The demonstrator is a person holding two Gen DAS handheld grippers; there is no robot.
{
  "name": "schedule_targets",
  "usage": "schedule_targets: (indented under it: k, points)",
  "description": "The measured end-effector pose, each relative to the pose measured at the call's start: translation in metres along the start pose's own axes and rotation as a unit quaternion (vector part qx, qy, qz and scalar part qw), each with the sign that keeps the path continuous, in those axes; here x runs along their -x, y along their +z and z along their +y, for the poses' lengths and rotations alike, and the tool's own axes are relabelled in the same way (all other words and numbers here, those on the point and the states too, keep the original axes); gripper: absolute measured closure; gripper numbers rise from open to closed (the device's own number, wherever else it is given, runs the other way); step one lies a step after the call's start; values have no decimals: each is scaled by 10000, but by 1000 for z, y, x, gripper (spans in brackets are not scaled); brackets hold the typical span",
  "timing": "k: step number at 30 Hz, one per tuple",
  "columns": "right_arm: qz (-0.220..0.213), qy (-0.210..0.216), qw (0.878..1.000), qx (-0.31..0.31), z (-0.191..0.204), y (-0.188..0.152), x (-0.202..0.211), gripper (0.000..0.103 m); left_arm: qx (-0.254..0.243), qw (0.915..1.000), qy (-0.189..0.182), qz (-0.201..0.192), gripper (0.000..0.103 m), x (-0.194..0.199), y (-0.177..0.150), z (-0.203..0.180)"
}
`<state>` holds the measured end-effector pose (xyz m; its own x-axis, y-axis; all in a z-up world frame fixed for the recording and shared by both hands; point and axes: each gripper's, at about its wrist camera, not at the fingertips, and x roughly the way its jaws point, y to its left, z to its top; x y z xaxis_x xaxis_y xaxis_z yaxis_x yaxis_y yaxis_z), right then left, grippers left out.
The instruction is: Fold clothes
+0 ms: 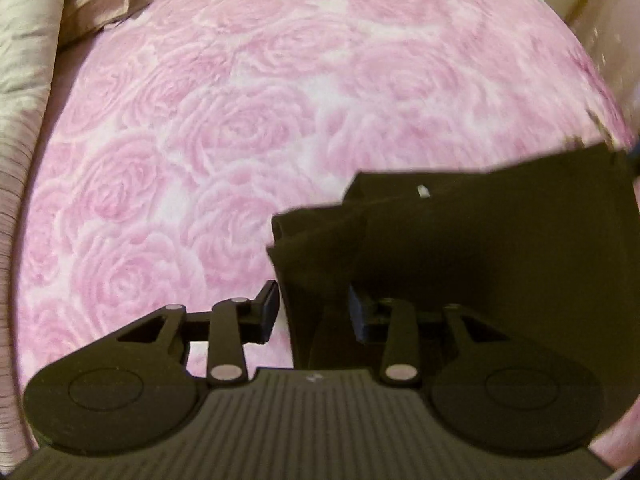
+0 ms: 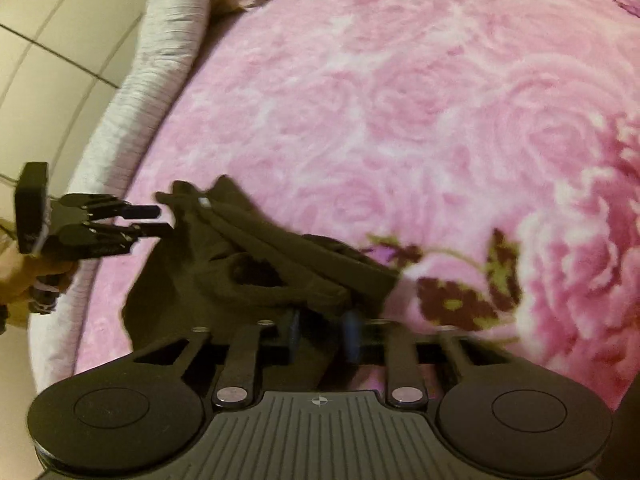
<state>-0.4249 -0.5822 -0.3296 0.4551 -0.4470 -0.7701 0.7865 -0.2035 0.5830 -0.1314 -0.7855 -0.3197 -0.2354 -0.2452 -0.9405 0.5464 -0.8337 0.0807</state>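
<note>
A dark garment (image 1: pixel 480 260) lies on a bed covered with a pink rose-patterned blanket (image 1: pixel 240 120). In the left wrist view the left tongs (image 1: pixel 314 312) stand apart, and a hanging edge of the dark cloth passes between the two fingers; I cannot tell if the fingers press it. The rest of the garment spreads to the right of these tongs, folded in layers, with a small white tag (image 1: pixel 422 191) on top.

In the right wrist view the right tongs (image 2: pixel 322 334) are also apart, with the bunched garment (image 2: pixel 260 264) just in front of the tips and partly between them; whether they grip it is not clear. The garment's long axis runs from upper left to lower right in this view. The left tongs (image 2: pixel 154 220) appear there at the garment's left end, held by a hand (image 2: pixel 20 276), fingers slightly parted. A pale quilted cover (image 2: pixel 160 60) borders the bed, and beyond it is a tiled floor (image 2: pixel 48 40).
</note>
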Motion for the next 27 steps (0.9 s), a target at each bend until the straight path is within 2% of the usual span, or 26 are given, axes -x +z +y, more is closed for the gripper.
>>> schedule_targets:
  k: [1,4,9,12,13,14,15,17,18,20,22,24,27]
  points:
    - [10,-11,10000,-46,-2,0,-1,101,40,10000,18,-23,103,0,4,1]
    - [41,-44,9998,-186,-9,2,-5,101,62,9998,156,-90,103,-5,15,3]
    - [93,-100,9990,-418,-20,4,-12,101,67,9994,318,107,102,-26,22,6]
    - [96,-114,9985,-532,-25,5,-11,98,64,9991,413,93,98,-16,17,8]
    - [78,-194,9988,-442,-22,6,-6,96,64,9990,435,54,95,-8,14,8]
    - [37,-348,9990,-295,-18,6,0,89,64,9989,458,15,94,0,11,9]
    - [-15,-532,9985,-129,-13,6,6,78,28,9988,492,-45,94,9,8,6]
    - [-238,-940,9945,390,5,3,22,74,-25,9986,492,-200,90,28,3,-1]
    - [-397,-1105,9906,701,17,2,29,74,12,9990,342,-291,90,35,1,-6]
    - [-615,-971,9843,1338,42,-3,39,74,-24,9993,-64,-354,90,42,-2,-20]
    - [-478,-615,9812,1764,61,-9,27,74,-234,9987,-336,-287,89,36,-3,-38]
    - [-336,-287,9755,2156,80,-15,15,74,-420,9979,-445,-207,88,21,-3,-53]
    - [-82,-168,9707,2397,91,-18,-20,74,-444,9981,-402,-141,87,-4,1,-62]
